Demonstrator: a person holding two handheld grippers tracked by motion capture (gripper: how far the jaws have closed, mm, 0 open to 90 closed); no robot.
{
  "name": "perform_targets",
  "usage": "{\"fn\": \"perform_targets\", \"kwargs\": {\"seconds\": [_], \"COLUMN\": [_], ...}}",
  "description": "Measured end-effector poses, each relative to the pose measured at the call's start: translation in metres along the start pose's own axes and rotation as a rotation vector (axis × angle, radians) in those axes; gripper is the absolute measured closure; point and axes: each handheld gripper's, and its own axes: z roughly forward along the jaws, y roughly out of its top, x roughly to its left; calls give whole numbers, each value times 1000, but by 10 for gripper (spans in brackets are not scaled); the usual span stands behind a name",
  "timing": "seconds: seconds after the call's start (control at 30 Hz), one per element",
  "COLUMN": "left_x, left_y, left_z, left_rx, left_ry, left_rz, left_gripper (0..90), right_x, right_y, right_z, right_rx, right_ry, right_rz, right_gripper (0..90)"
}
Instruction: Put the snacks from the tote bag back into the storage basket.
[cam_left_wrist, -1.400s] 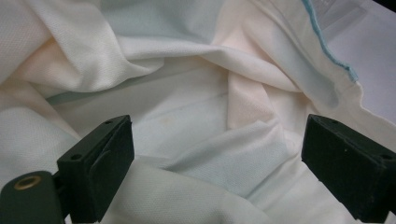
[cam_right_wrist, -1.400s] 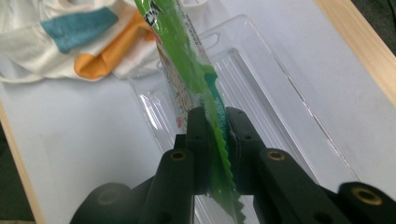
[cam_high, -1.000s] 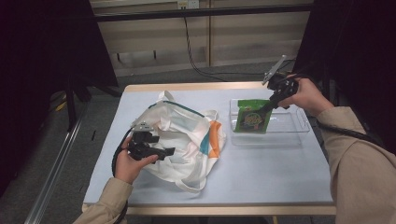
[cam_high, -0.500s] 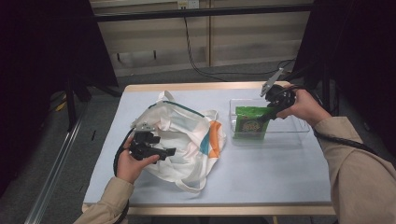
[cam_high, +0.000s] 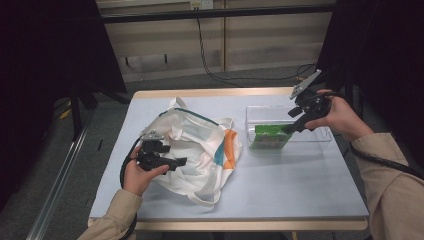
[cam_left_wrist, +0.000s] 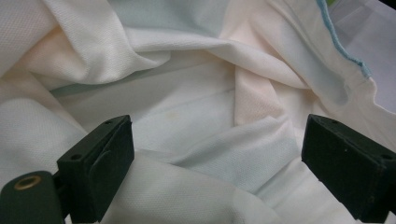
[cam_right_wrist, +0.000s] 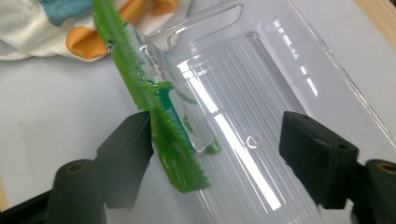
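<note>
Since the earlier frame, green packet has come down from mid-air into the clear tray, at its end nearest the bag, and the right claw has just been opening: its jaws now stand wide, the packet's edge against one pad and free of the other. Packet stands tilted on edge, apparently leaning on the tray's wall, though the clear plastic makes contact hard to judge. White cloth bag lies crumpled on the desk just beside the tray. Left claw, jaws wide, rests over the bag's folds gripping nothing. To finish the release well, draw the right claw back along its own line so the pad does not drag the packet over
</note>
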Motion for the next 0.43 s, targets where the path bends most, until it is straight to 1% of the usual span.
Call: {"fn": "perform_targets", "kwargs": {"seconds": [0.03, 0.07, 0.13, 0.2, 0.27, 0.3, 0.4, 0.43], "left_x": [0, 0, 0, -1, -1, -1, -2, -3], "left_y": [0, 0, 0, 0, 1, 1, 1, 2], "left_z": [0, 0, 0, -1, 0, 0, 1, 1], "left_rx": [2, 0, 0, 1, 1, 3, 7, 8], "left_ry": [0, 0, 2, -2, 0, -1, 0, -1], "left_rz": [1, -1, 0, 1, 2, 6, 7, 6], "left_gripper": [95, 95, 95, 95, 95, 95, 94, 95], "right_x": [1, 3, 6, 9, 10, 14, 18, 19], "right_y": [-2, -5, -11, -18, -22, -27, -34, -36], "right_z": [-2, -5, -12, -18, -20, -22, -25, -26], "right_rx": [2, 2, -22, -39, -48, -50, -56, -63], "right_ry": [-8, -14, -30, -39, -46, -57, -68, -68], "right_rz": [-5, 4, 14, 35, 33, 30, 53, 67], "right_gripper": [224, 221, 193, 192, 182, 169, 139, 139]}}
